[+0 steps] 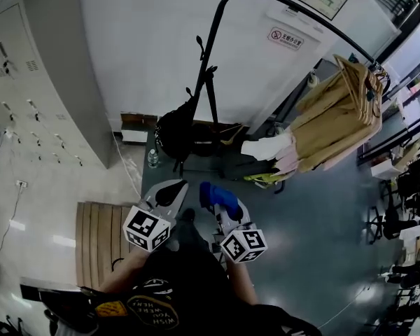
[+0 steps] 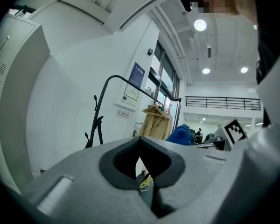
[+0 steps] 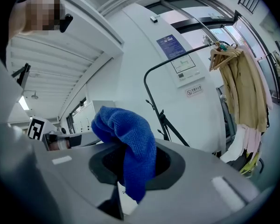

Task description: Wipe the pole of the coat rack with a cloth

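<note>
Pole [image 1: 215, 37]: wiping apparently not begun; the whole length is left.
Look: black, thin, arched at the top, standing by the white wall.
Cloth [image 3: 130, 148]: blue, bunched, well apart from the pole.
Right gripper [image 1: 220, 212]: jaws clamped on the cloth.
Left gripper [image 1: 169, 193]: jaws together, empty.
Beyond: tan coat [image 1: 336, 117] hanging off the arch's far end.

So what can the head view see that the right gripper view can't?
Only the head view shows the wooden slats on the floor and the bottle. Only the right gripper view shows the ribbed ceiling. Both show the blue cloth shut in the right tool, the coat rack pole and the tan coat.
</note>
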The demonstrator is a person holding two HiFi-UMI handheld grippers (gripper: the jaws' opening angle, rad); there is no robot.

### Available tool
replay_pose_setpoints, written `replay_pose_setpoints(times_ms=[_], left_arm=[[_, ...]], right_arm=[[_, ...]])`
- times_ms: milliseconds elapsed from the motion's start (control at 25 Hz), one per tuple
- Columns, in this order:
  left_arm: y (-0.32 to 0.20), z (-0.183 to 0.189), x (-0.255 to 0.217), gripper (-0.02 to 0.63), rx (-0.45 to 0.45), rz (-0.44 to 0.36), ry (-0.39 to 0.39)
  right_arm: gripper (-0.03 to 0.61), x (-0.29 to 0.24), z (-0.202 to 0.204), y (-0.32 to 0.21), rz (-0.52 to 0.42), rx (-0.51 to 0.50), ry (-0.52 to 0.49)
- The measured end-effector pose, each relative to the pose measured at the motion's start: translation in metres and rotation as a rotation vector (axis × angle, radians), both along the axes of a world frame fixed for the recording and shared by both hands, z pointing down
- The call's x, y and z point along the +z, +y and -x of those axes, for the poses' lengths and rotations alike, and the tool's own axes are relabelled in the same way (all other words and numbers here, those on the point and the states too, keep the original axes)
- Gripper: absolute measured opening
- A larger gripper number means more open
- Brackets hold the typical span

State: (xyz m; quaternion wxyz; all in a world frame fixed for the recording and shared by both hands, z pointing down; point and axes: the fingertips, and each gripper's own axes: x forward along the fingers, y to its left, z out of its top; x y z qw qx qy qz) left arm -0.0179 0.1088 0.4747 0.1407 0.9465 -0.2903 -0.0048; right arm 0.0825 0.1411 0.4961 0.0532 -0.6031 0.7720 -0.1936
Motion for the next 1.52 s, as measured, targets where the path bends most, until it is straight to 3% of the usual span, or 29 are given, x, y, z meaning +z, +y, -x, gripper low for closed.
replay_pose_setpoints(times_ms=[320,520,760,1000,1160,1240,1360,1520], left_arm=[[-0.103,-0.027,-0.016,0.002,-0.043,-0.032,-0.008],[-0.185,-0.054,-0.046,0.002,-0.067,-0.118,-0.032],[-0.246,-0.08,-0.058,0.002,-0.1,-0.151,-0.047],[-0.293,-0.093,-0.069,0.002,-0.065,-0.164,-0.053],[-0.307,-0.095,-0.074,0.002,-0.031,-0.166,-0.045],[-0.315,-0.091,-0.078,0.002,-0.024,-0.165,-0.034],[-0.325,-0.087,-0.079,0.002,-0.016,-0.16,-0.024],[-0.334,-0.077,-0.079,0.002,-0.007,-0.161,-0.015]], right_arm=[[0.08,-0.013,-0.033,-0.121,-0.054,-0.05,0.004],[0.081,-0.041,-0.062,-0.216,-0.142,-0.096,0.012],[0.081,-0.125,-0.091,-0.334,-0.303,-0.179,0.06],[0.083,-0.302,-0.142,-0.423,-0.558,-0.004,0.08],[0.083,-0.389,-0.173,-0.44,-0.722,0.25,0.292],[0.081,-0.402,-0.178,-0.457,-0.701,0.317,0.324],[0.081,-0.397,-0.161,-0.476,-0.681,0.309,0.292],[0.082,-0.384,-0.111,-0.484,-0.737,0.269,0.34]])
